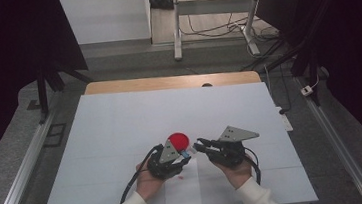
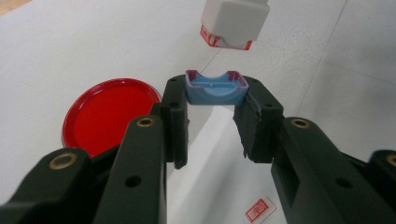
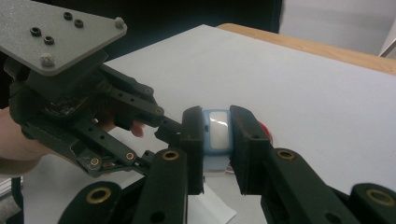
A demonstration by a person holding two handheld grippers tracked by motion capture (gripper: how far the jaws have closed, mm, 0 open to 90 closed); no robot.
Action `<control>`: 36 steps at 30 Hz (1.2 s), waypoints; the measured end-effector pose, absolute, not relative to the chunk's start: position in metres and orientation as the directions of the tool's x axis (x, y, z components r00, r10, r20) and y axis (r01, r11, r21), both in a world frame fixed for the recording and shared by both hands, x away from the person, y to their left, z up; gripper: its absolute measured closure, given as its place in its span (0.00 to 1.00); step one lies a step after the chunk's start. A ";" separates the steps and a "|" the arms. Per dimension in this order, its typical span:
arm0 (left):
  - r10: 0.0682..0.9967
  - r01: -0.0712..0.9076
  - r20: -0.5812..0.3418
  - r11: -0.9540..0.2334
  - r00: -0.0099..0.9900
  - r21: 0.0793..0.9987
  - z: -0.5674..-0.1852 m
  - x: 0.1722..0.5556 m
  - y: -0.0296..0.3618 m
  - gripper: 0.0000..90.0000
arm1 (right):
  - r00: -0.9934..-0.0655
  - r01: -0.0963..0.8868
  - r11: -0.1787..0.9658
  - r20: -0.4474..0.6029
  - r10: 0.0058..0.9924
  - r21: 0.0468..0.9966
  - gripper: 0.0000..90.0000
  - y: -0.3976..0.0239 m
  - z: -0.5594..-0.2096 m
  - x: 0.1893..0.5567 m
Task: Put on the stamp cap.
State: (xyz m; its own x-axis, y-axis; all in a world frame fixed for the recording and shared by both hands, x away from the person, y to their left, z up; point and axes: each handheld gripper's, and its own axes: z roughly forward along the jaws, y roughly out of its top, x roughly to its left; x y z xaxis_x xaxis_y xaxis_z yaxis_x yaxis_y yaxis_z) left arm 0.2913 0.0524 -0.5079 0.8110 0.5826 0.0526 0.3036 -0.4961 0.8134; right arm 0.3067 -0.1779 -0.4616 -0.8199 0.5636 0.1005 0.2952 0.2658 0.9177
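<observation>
My left gripper (image 1: 188, 154) is shut on a small pale blue cap (image 2: 215, 87), gripped by its two ends at the jaw tips with its hollow side up. Just beyond the cap hangs a small white stamp block (image 2: 233, 23) with a red-edged face, apart from the cap. My right gripper (image 1: 199, 144) is shut on this white and pale blue block (image 3: 217, 128). The two grippers meet tip to tip above a white paper sheet (image 1: 182, 189). A red round lid (image 1: 178, 141) lies flat on the table just behind the left gripper.
A white-covered table (image 1: 122, 138) has a wooden far edge (image 1: 167, 81). The paper sheet bears a small red stamped mark (image 2: 258, 208). The left gripper's grey plate (image 3: 56, 32) sits close at the left in the right gripper view. Desk legs and cables (image 1: 212, 28) lie beyond the table.
</observation>
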 end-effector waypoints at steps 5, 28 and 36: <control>0.585 0.304 0.054 -0.495 0.809 0.814 -0.508 0.291 0.052 0.73 | -0.817 0.304 0.268 0.106 0.567 0.914 0.84 -0.174 -0.462 0.305; 0.589 0.296 0.071 -0.502 0.805 0.813 -0.510 0.290 0.050 0.73 | -0.767 0.404 0.186 0.221 0.603 0.896 0.84 -0.161 -0.462 0.300; 0.591 0.287 0.084 -0.506 0.802 0.814 -0.511 0.289 0.049 0.73 | -0.764 0.412 0.185 0.228 0.604 0.892 0.84 -0.161 -0.464 0.301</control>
